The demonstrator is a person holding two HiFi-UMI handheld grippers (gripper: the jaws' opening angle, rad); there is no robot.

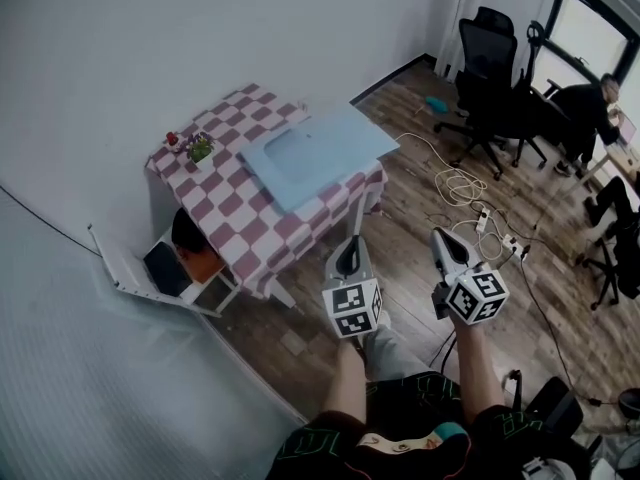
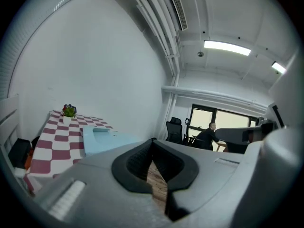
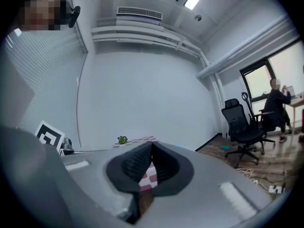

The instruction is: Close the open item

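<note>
White and hinged, the open item (image 1: 150, 268) sits low at the far left, tucked against the left end of the table (image 1: 240, 223). Its flap with a dark panel hangs tilted outward towards the floor, and something black and orange shows behind it. What kind of cabinet or appliance it is cannot be made out. One red-and-white checked cloth covers the table, probably to dress it. On it stand one small potted plant (image 1: 200, 148) near the wall corner and one pale blue tray (image 1: 310, 153) lying flat across the middle.

Nearer the person, the two tools are held out side by side over the wooden floor, well apart from the table, which suggests an approach not yet begun. The left gripper (image 1: 348, 253) is clenched with nothing in it, its tips meeting over bare floor. The right gripper (image 1: 447, 240) is likewise closed tight and empty.

Farther right, a loose run of cables (image 1: 460, 183) lies on the floor, one black office chair (image 1: 490, 68) stands clear of it, and one seated person (image 1: 585, 108) is by the window.
</note>
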